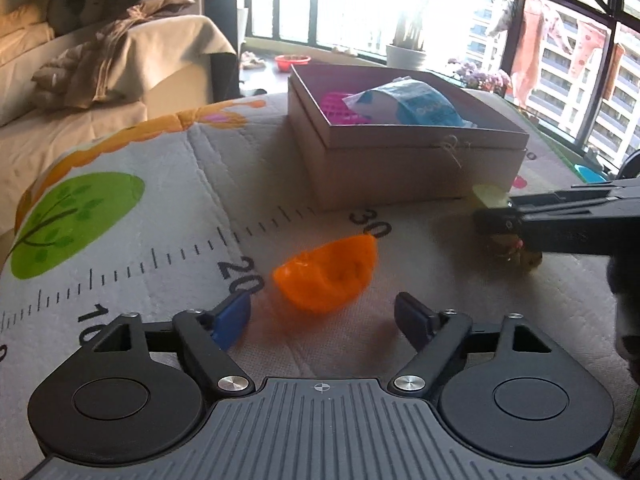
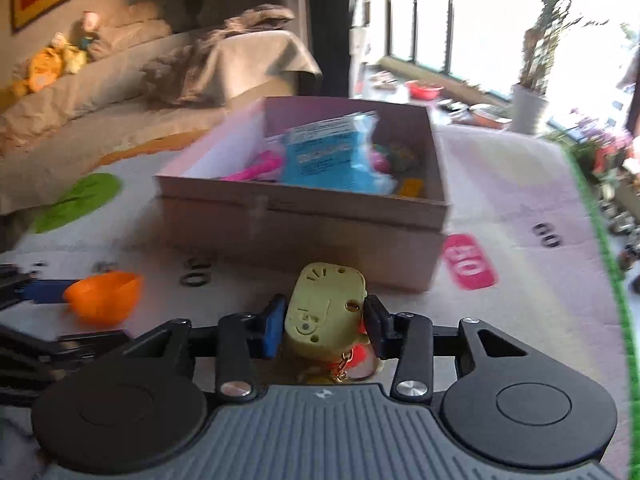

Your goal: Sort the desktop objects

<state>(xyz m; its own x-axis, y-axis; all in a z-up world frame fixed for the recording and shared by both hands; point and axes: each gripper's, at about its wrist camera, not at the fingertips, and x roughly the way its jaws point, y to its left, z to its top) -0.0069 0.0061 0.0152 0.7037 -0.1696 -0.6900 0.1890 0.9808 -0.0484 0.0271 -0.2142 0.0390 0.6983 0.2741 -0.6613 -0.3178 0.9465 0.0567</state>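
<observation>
Right claw (image 2: 325, 326) was clamped on a pale yellow plastic toy (image 2: 325, 312), blue pads (image 2: 273, 330) pressing both its sides; a keyring and red trinkets (image 2: 352, 362) hung beneath it. Left claw (image 1: 325, 318) stood spread, holding nothing, with the orange bowl-shaped piece (image 1: 326, 270) lying on the printed mat (image 1: 160, 216) just ahead, between its fingertips. Beyond both, a cardboard box (image 2: 304, 224) sat open on the mat toward its far edge, containing a blue packet (image 2: 328, 156) and pink items (image 2: 252, 170).
</observation>
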